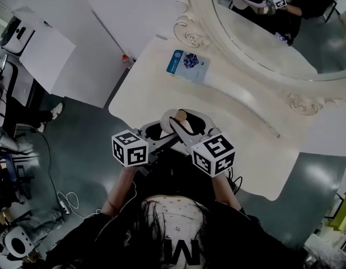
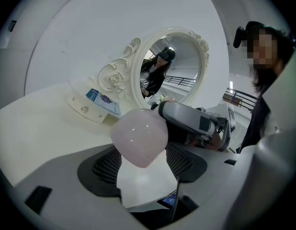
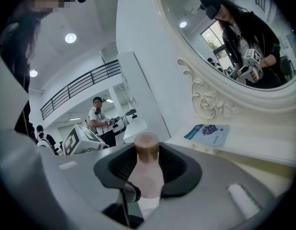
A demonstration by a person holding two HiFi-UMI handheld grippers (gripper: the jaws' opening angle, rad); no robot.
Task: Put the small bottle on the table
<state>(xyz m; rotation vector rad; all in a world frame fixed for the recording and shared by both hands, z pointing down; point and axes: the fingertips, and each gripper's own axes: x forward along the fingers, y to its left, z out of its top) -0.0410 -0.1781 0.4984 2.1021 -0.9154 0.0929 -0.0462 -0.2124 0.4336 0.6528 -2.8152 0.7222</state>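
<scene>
Head view: the person stands at the near edge of a white table (image 1: 156, 88) w/ an ornate mirror (image 1: 274, 32) at its far side and a blue-and-white booklet (image 1: 188, 65) lying flat near the mirror frame. Both tools meet over the near edge. The small bottle (image 1: 181, 116) is up in the air betw. them, brown cap showing, not on the tabletop. The right gripper (image 1: 187, 122) wraps round it; the left gripper (image 1: 155, 129) comes in just beside, from the left.

Left gripper view: looking straight at the bottle's round pale-pink base (image 2: 138, 137). It sits betw. the two black pads, which look pressed to either side of it, so these jaws are clamped on the base end. The right gripper (image 2: 196, 121) reaches in from the right, touching the bottle behind. Booklet (image 2: 104, 101) and mirror (image 2: 169, 66) are beyond.

Right gripper view: the bottle (image 3: 147, 176) stands upright betw. the pads, brown cap (image 3: 146, 145) on top, jaws clenched on the body. The left tool's marker cube (image 3: 77, 140) shows at left. The booklet (image 3: 209, 133) lies on the table at right. Another person (image 3: 97, 119) stands far back in the room.
</scene>
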